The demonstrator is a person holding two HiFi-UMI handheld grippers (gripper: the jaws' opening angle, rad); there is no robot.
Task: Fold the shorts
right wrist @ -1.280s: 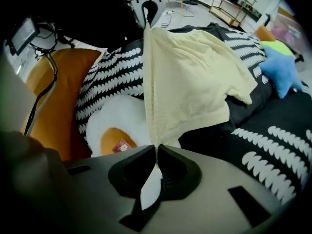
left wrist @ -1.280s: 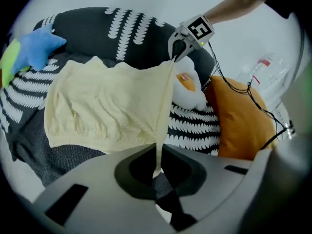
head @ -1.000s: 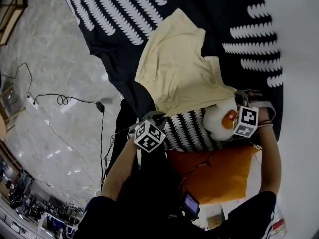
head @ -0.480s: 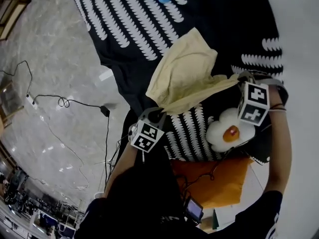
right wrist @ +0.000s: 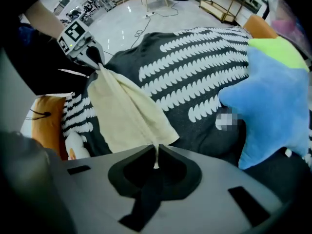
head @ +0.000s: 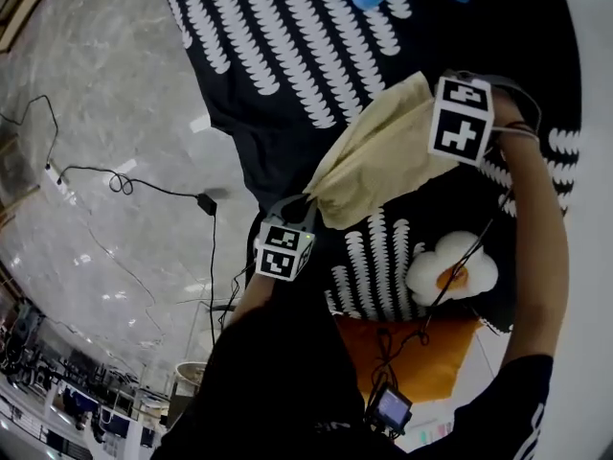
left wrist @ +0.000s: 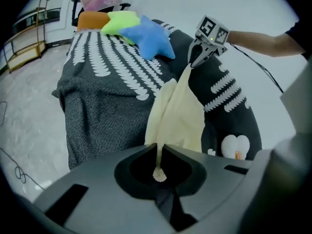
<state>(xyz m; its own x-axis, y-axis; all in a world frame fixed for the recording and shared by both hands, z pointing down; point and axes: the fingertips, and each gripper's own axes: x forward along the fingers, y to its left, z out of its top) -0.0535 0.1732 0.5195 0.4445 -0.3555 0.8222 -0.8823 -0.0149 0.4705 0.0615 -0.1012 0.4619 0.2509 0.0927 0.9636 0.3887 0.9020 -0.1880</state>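
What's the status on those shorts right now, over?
Left gripper shut on one end of the shorts. Right gripper shut on the other end. Shorts stretched between them over the bedspread. Blue cushion nearby, clear of the cloth.

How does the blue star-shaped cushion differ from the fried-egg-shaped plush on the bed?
Colour: the blue star-shaped cushion is plain blue; the fried-egg-shaped plush is white with an orange yolk.
Shape: the cushion has pointed arms, the plush a rounded, lobed outline.
Place: the cushion lies at the bed's far end beside a green cushion; the plush at the near end by an orange pillow, the pale yellow shorts between them.
Both rest on the black-and-white bedspread.
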